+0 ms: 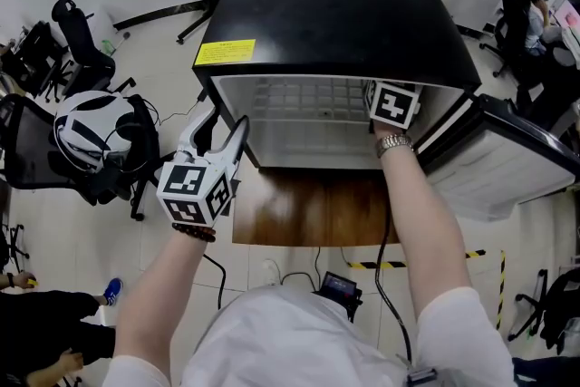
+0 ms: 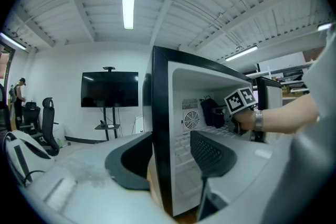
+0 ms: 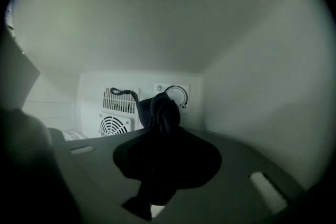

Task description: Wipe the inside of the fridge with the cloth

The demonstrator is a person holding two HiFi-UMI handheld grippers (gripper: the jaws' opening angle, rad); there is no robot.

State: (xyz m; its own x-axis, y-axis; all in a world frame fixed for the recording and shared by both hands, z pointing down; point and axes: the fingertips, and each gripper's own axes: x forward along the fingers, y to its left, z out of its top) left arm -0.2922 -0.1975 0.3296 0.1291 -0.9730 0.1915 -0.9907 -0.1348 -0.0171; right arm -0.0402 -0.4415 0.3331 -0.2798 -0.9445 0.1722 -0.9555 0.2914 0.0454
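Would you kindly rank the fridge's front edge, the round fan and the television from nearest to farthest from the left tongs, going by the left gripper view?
1. Fridge's front edge: the black upright strip just ahead of the left tongs.
2. Round fan: deeper in, on the fridge's back wall.
3. Television: far off to the left, on its stand by the room's wall.

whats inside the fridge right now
Inside the fridge: the right claw shut on a dark cloth, a wire shelf, and a fan vent and dial on the back wall. The cloth covers part of that wall.
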